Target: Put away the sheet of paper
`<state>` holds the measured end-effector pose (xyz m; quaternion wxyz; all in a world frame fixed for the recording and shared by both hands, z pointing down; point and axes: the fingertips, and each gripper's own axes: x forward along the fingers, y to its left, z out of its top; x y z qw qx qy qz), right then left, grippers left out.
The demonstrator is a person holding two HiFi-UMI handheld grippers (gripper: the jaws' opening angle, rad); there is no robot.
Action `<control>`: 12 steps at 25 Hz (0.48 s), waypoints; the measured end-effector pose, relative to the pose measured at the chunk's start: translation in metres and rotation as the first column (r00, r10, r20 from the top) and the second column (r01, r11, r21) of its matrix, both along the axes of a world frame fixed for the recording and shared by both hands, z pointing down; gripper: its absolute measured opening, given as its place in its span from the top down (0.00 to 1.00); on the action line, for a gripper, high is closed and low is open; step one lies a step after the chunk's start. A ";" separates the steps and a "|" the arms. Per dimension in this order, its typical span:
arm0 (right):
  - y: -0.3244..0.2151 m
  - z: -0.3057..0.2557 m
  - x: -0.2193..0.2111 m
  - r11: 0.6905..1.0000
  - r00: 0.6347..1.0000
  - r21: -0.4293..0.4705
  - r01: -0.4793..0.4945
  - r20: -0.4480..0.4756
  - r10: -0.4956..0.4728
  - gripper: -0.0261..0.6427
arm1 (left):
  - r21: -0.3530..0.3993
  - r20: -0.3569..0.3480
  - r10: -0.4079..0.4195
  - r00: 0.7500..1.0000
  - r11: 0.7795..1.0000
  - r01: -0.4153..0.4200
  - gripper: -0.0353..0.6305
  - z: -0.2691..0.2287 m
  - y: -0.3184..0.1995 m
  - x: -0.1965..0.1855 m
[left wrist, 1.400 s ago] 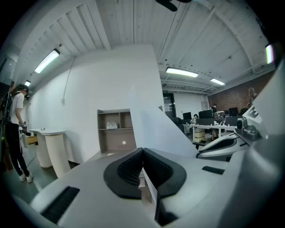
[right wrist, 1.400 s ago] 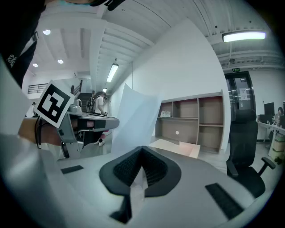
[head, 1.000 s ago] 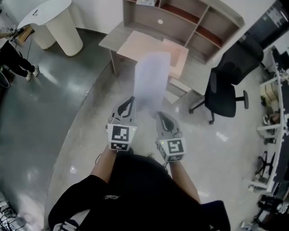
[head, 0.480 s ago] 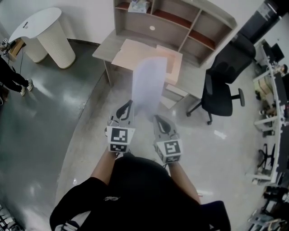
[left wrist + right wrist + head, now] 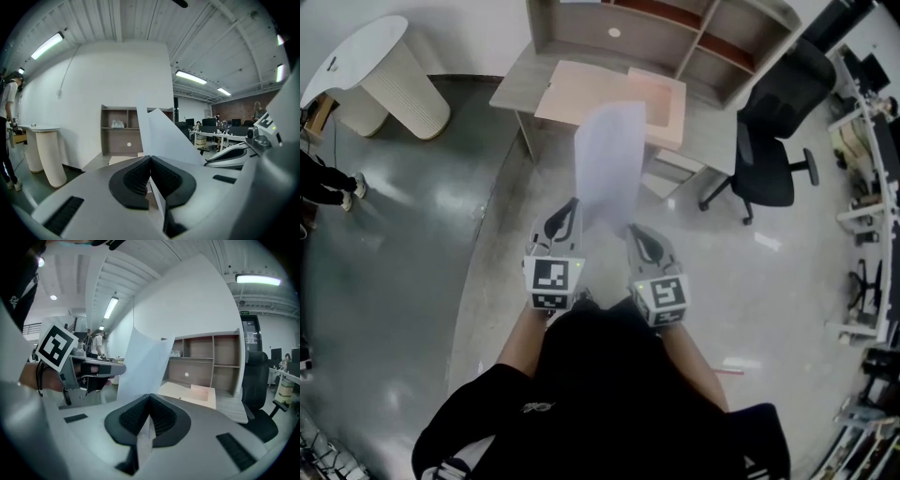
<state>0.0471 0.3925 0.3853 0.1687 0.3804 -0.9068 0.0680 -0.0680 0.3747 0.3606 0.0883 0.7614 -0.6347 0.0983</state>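
Rising forward from both grippers, a thin white rectangular sheet of paper (image 5: 609, 159) is held in the air above a glossy grey floor (image 5: 422, 244). Its near edge is gripped at two places. The left gripper (image 5: 572, 204) is shut on the near left part, and the right gripper (image 5: 632, 231) is shut on the near right part. In each gripper view the ribbed black pads (image 5: 136, 176) are seen pressed together with the paper's edge pinched between them (no gap is left on either side). The two grippers are held side by side, just apart, with their marker cubes turned towards the head camera.

In the head view the far end of the sheet overlaps the front edge of a pale grey wooden desk (image 5: 520, 82). On this desk a flat peach-coloured board (image 5: 577, 89) is laid, and a shallow open box of the same colour (image 5: 666, 94) is set just beside it. A grey open shelf unit (image 5: 675, 28) is placed along the back of the desk. To the right of the desk a black swivel office chair (image 5: 769, 155) is parked. Well off to the left a white table on a ribbed pedestal (image 5: 389, 66) is seen, and a standing person (image 5: 328, 178) is partly caught at the left edge.
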 end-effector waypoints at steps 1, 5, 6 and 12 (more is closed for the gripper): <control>0.003 0.003 -0.003 1.000 1.000 -0.006 -0.001 -0.007 0.001 0.94 | -0.010 -0.007 0.000 1.000 1.000 0.000 0.88 0.005 0.002 -0.003; 0.008 0.007 -0.009 1.000 0.999 -0.009 0.010 -0.034 -0.010 0.94 | -0.029 -0.034 -0.004 0.999 1.000 0.003 0.88 0.016 0.007 -0.010; 0.007 0.007 -0.011 1.000 0.999 -0.007 0.012 -0.037 -0.013 0.94 | -0.029 -0.038 -0.007 0.999 1.000 0.006 0.88 0.017 0.007 -0.012; 0.002 0.013 -0.029 0.999 0.999 -0.010 0.039 -0.032 -0.039 0.94 | -0.021 -0.041 -0.021 0.999 1.000 0.020 0.88 0.023 0.007 -0.025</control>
